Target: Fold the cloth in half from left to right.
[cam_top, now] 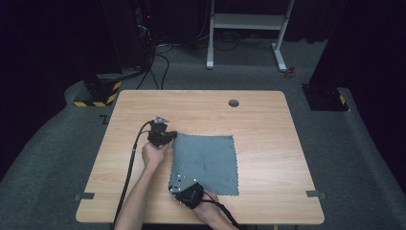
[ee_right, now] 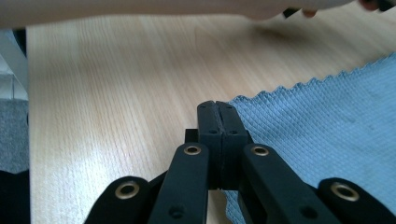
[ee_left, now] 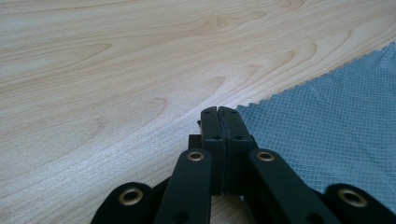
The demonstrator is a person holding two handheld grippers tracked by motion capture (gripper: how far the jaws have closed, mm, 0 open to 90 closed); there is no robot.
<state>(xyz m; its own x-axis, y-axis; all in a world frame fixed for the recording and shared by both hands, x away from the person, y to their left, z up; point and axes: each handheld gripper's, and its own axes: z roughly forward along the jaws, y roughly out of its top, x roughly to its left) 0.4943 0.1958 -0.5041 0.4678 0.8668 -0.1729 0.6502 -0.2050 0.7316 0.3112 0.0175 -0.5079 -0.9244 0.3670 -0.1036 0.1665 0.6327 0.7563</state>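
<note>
A grey-blue cloth (cam_top: 206, 160) with zigzag edges lies flat on the wooden table (cam_top: 268, 124). My left gripper (cam_top: 173, 135) sits at the cloth's far left corner. In the left gripper view its jaws (ee_left: 218, 109) are pressed together, and the corner of the cloth (ee_left: 327, 116) runs into them. My right gripper (cam_top: 171, 187) sits at the cloth's near left corner. The right gripper view shows its jaws (ee_right: 216, 104) closed as well, with the cloth (ee_right: 327, 116) meeting their tip and passing under the right jaw.
A round cable hole (cam_top: 233, 103) sits near the table's far edge. Tape strips (cam_top: 85, 196) mark the near corners. Beyond the table stand a white desk frame (cam_top: 246, 21) and floor cables. The person's left forearm (ee_right: 140, 9) crosses the top of the right gripper view.
</note>
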